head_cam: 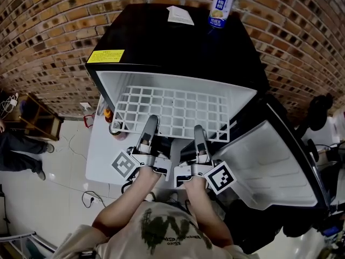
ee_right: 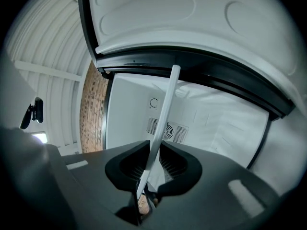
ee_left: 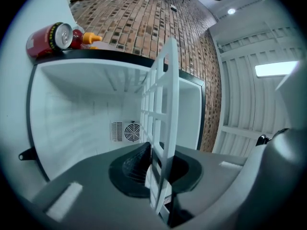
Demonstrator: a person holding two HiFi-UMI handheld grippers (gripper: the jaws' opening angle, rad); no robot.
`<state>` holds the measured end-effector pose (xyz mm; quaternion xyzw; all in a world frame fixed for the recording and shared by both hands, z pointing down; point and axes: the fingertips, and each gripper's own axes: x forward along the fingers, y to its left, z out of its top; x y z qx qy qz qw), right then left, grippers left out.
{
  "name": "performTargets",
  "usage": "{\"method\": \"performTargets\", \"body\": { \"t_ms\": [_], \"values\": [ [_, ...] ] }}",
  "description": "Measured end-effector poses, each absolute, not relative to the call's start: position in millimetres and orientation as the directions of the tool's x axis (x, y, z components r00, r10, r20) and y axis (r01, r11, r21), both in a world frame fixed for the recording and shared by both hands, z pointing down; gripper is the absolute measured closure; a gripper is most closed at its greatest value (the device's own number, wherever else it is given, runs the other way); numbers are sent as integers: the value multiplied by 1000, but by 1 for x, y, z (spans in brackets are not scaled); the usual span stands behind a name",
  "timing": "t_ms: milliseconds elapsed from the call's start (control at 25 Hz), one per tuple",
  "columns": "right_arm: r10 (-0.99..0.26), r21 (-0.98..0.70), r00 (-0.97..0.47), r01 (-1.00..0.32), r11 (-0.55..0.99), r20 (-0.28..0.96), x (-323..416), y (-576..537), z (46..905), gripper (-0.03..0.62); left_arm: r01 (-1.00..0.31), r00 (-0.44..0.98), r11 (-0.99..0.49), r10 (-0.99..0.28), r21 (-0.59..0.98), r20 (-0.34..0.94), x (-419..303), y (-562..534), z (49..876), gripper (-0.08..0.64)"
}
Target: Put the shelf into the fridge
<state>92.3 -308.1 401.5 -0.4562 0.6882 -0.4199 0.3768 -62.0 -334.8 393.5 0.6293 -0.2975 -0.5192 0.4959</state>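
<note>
The white grid shelf [head_cam: 172, 109] lies level and partway inside the open black fridge [head_cam: 178, 42], with its front edge sticking out toward me. My left gripper [head_cam: 151, 120] is clamped on the left part of that front edge, and my right gripper [head_cam: 198, 129] holds the right part. In the left gripper view the shelf [ee_left: 165, 104] runs edge-on between the jaws of the left gripper [ee_left: 160, 176] into the white fridge cavity. In the right gripper view the thin shelf rim [ee_right: 165, 104] passes between the jaws of the right gripper [ee_right: 152, 164], with no gap that I can see.
The fridge door [head_cam: 269, 166] hangs open to the right. A drink can [head_cam: 221, 7] and a paper [head_cam: 180, 16] sit on the fridge top. A red can [ee_left: 53, 36] and a bottle stand on a white surface at the left. Brick wall lies behind, with a wooden chair [head_cam: 38, 115] and floor cables [head_cam: 91, 198].
</note>
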Motion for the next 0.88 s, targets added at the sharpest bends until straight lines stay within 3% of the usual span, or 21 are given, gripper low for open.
{"method": "performTargets", "body": {
  "t_ms": [480, 880],
  "values": [
    [-955, -891, -263, -387, 237, -139, 97, -349, 394, 520, 119, 288, -343, -886, 932, -363, -60, -375, 389, 503],
    [-975, -918, -214, -371, 142, -64, 101, -377, 404, 517, 101, 298, -358, -879, 928, -372, -58, -405, 386, 497]
  ]
}}
